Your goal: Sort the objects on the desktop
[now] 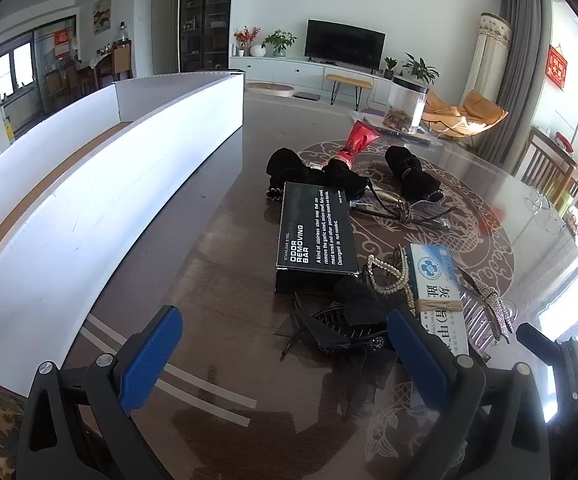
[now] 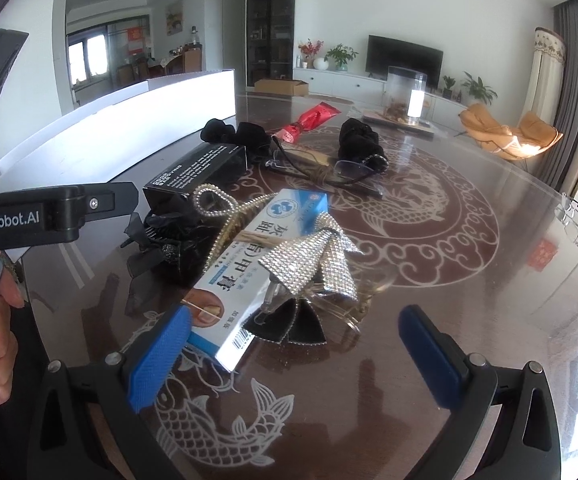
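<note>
We are holding both grippers over the counter with their jaws spread wide and gripping nothing. Our left gripper is hovering near the black box and a black hair clip, beside the white tray. Our right gripper is hanging just before the blue-and-white box, which is lying under a rhinestone bow among the clutter.

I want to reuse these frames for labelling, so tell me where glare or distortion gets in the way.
Left wrist view: the fisheye bends the white box into a curve, and window glare washes out the table at the right edge. Right wrist view: bright reflections streak the glass top towards the far right, and the rhinestone bow sparkles, yet the print on the blue-and-white box stays legible.
</note>
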